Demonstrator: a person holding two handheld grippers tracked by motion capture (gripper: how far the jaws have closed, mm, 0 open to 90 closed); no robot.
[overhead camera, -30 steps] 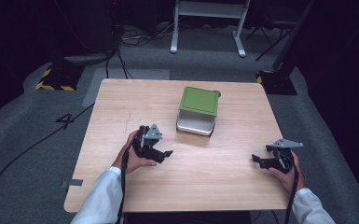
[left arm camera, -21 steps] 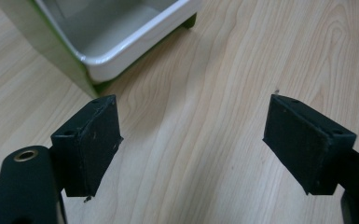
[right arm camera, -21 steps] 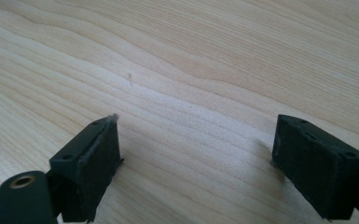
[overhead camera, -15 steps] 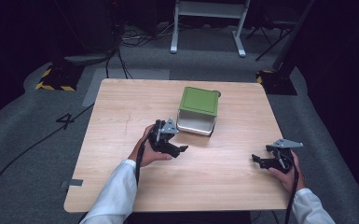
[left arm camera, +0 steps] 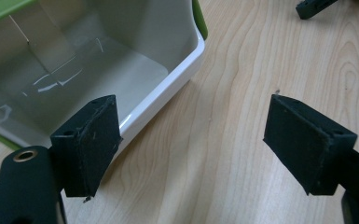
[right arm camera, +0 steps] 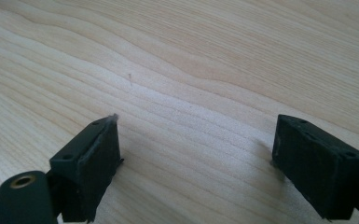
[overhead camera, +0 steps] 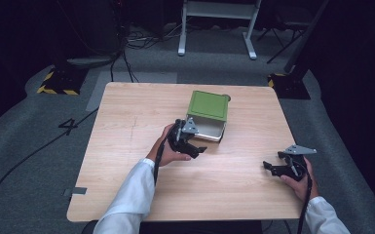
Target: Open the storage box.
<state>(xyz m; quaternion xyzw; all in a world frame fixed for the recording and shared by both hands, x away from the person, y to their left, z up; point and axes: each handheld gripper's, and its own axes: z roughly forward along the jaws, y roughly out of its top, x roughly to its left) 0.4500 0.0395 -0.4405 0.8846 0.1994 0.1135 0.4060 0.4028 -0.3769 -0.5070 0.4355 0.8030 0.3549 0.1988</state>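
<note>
With the left gripper (overhead camera: 191, 145) wide open and empty beside the white green-lidded container (overhead camera: 209, 117) at mid-table (overhead camera: 126, 122), a clumsy closing could shove it away

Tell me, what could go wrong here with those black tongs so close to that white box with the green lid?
The left tongs are open right beside the white box, one jaw at its rim. Pushing forward could shove the box across the table rather than grip it. The green lid sits shifted, leaving the box partly open, so a bump might slide it off. The right tongs rest far away, too distant to steady anything.
</note>
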